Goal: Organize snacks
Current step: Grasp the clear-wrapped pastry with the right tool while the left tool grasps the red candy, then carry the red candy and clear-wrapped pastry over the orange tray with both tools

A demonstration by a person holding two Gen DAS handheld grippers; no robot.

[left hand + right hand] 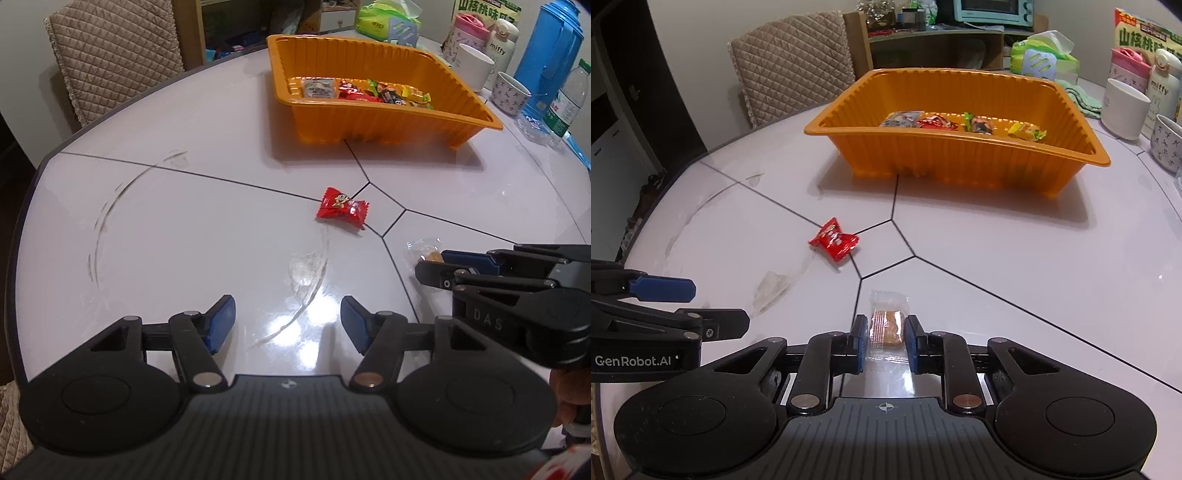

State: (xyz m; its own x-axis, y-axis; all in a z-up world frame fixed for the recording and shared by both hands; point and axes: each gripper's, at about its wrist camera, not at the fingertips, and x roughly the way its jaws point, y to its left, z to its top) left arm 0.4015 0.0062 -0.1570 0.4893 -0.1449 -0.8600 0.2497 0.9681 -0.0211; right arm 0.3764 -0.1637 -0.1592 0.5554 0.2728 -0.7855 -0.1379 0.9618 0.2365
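An orange tray [476, 107] [960, 166] at the back of the table holds several wrapped snacks [369, 92] [960, 123]. A red wrapped candy [342, 207] [834, 240] lies on the table in front of it. A clear-wrapped brown snack [888, 326] [424, 251] lies between the pads of my right gripper [885, 338] [436, 266], which is closed to the wrapper's width. My left gripper [288, 317] is open and empty, low over the table, short of the red candy. It shows at the left in the right wrist view [701, 306].
White round table [184, 221] [1034, 277] with dark seams and smudges. Cups [474, 66], bottles, a blue thermos [550, 55] and a tissue pack [1045, 55] stand at the back right. A quilted chair [114, 62] [794, 62] stands behind the table.
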